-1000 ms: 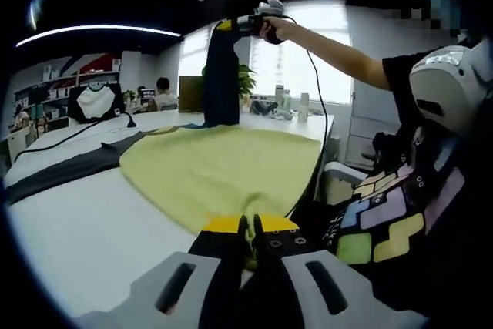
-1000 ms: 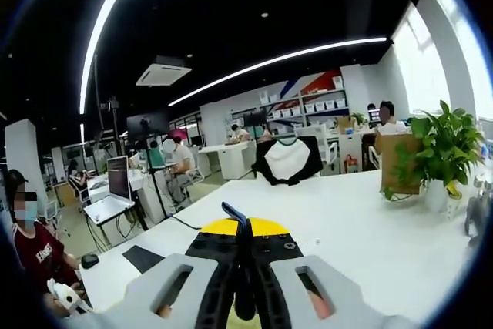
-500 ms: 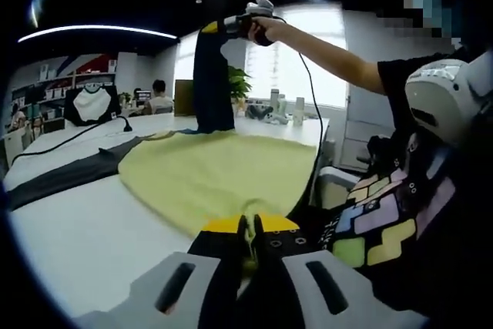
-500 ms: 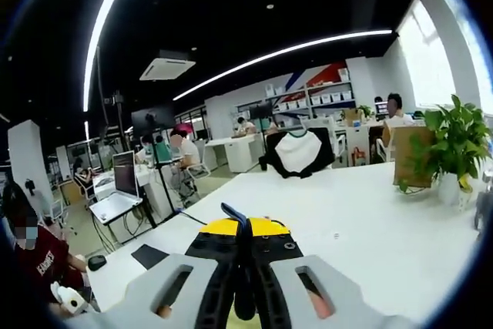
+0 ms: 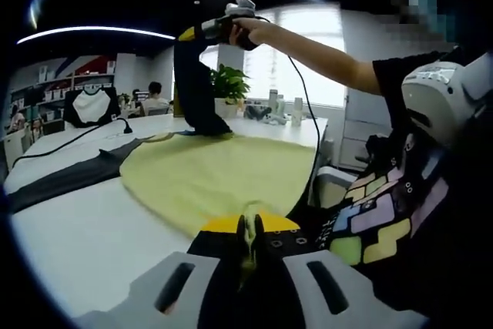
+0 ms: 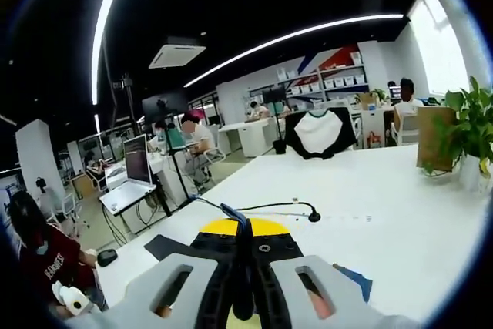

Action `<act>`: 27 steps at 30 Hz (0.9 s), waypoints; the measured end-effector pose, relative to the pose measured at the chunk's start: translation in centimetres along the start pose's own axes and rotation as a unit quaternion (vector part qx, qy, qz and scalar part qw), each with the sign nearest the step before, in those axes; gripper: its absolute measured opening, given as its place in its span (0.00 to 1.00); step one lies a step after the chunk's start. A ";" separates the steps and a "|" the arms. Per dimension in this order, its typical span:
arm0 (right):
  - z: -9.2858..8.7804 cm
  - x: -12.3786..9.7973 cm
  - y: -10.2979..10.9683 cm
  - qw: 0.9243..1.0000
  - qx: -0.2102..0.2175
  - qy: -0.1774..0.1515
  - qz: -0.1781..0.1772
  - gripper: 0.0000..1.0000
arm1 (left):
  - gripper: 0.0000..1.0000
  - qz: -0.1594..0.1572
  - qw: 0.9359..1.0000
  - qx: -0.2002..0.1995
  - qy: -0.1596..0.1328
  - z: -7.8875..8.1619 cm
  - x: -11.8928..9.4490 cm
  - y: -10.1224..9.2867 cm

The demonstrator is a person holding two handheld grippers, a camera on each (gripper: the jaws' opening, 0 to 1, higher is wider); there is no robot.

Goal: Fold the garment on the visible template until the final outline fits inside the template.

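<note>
A yellow-green garment (image 5: 223, 171) lies spread on the white table (image 5: 85, 229), over a dark grey template (image 5: 65, 179) that shows at its left. My left gripper (image 5: 248, 230) is shut on the garment's near edge. The garment's navy part (image 5: 196, 90) hangs lifted off the far side. It is held up by my right gripper (image 5: 194, 32), gripped in a person's hand (image 5: 243, 30). In the right gripper view, my right gripper (image 6: 237, 226) is shut on a navy fold (image 6: 235, 215) above the table.
A black cable (image 6: 266, 207) runs across the table top. A potted plant (image 5: 229, 82) and bottles (image 5: 283, 107) stand at the far edge. A black-and-white shirt (image 6: 320, 132) hangs beyond. The person's body (image 5: 400, 190) is at the table's right edge.
The right gripper has carried the lifted navy part leftward and a little higher over the yellow-green garment. The right gripper view has swung with it. The left gripper holds still.
</note>
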State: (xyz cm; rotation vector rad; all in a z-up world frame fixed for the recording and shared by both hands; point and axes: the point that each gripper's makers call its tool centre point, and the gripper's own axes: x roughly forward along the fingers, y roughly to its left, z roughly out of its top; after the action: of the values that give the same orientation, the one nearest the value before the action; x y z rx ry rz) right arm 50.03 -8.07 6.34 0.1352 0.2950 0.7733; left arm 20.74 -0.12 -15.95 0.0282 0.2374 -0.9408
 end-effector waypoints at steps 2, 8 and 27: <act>-0.6 0.6 0.4 1.000 0.000 0.008 0.005 0.00 | 0.06 -0.001 1.000 -0.003 0.001 0.0 0.1 -0.1; -2.1 2.1 1.2 1.000 0.002 0.025 0.015 0.00 | 0.07 0.000 1.000 -0.004 0.004 -0.2 0.2 -0.1; -8.8 6.4 3.9 0.996 0.001 0.084 0.031 0.00 | 0.06 -0.001 1.000 -0.006 0.007 -0.3 -0.1 -0.8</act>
State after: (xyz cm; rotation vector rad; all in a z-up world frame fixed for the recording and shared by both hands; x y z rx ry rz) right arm 49.02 -0.70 -2.48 0.0823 0.4524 0.8475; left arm 19.98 -0.45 -16.13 0.0247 0.2562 -0.9420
